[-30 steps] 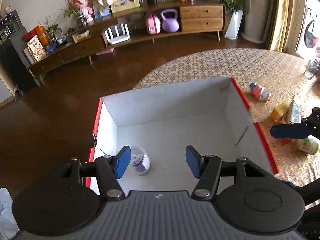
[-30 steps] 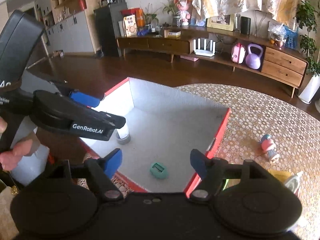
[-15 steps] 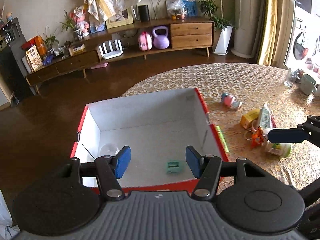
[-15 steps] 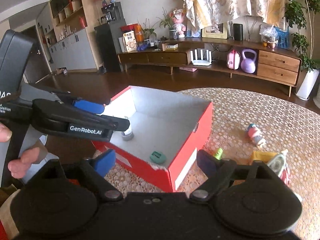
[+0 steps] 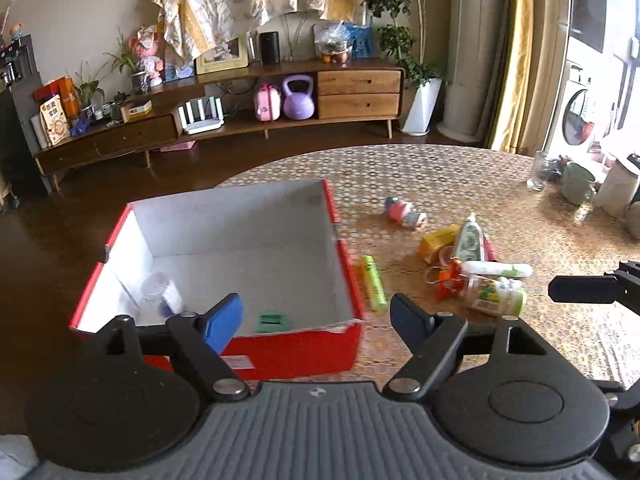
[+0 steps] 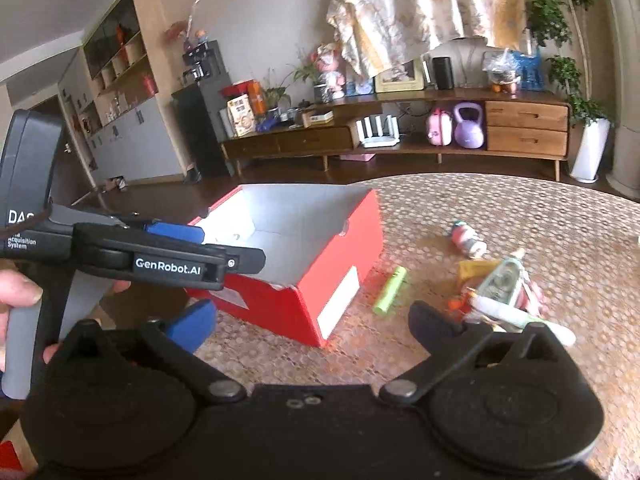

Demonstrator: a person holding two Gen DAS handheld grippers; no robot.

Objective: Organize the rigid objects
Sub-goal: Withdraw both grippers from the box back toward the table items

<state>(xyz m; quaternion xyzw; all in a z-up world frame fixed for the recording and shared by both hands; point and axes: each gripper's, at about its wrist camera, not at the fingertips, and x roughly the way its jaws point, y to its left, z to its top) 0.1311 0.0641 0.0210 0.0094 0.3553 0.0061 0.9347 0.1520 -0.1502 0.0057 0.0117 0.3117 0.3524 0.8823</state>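
Note:
A red box with a white inside stands open at the table's left, holding a clear jar and a small teal piece. Right of it lie a green tube, a labelled jar, a white-green tube, a yellow pack and a pink-blue figure. My left gripper hovers before the box's near right corner, jaws opening, nothing between them. My right gripper faces the box and green tube, jaws opening and empty.
A glass, a green mug and a white pot stand at the table's far right. The box sits close to the table's left edge, with dark floor beyond. A hand holds the left gripper's handle.
Both grippers have drawn back out of the box and shifted right, so the loose items come into view. Both pairs of jaws stand wider than before.

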